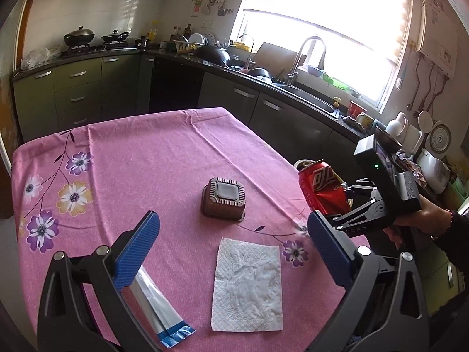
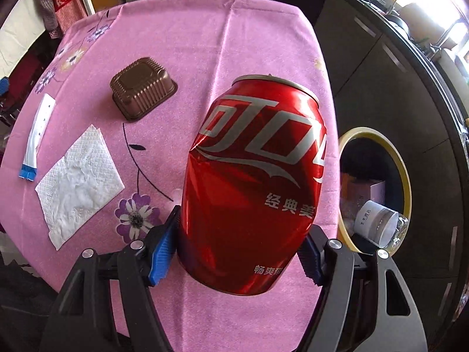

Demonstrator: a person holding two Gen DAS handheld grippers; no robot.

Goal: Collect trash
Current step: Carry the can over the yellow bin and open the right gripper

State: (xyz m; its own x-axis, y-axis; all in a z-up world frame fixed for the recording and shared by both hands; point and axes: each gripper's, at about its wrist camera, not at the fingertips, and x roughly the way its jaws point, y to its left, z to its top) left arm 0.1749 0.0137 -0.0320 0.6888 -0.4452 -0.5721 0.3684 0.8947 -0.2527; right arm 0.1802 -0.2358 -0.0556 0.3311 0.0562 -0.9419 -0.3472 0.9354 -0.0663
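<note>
My right gripper (image 2: 237, 252) is shut on a dented red soda can (image 2: 252, 187), its blue pads pressed against the can's lower sides. The can hangs above the right edge of the pink table, beside a yellow-rimmed trash bin (image 2: 406, 182). From the left wrist view the same can (image 1: 322, 187) shows at the right, held up by the right gripper (image 1: 340, 208) in a person's hand. My left gripper (image 1: 231, 240) stands open over the table with nothing between its fingers. Below it lie a white paper napkin (image 1: 247, 284), a brown plastic tray (image 1: 224, 199) upside down, and a white-and-blue wrapper strip (image 1: 164, 316).
The pink flowered tablecloth (image 1: 140, 158) covers the table. The bin holds a clear bottle (image 2: 378, 223) and boxes. Dark kitchen cabinets (image 1: 293, 123), a sink and a cluttered counter run behind and to the right of the table.
</note>
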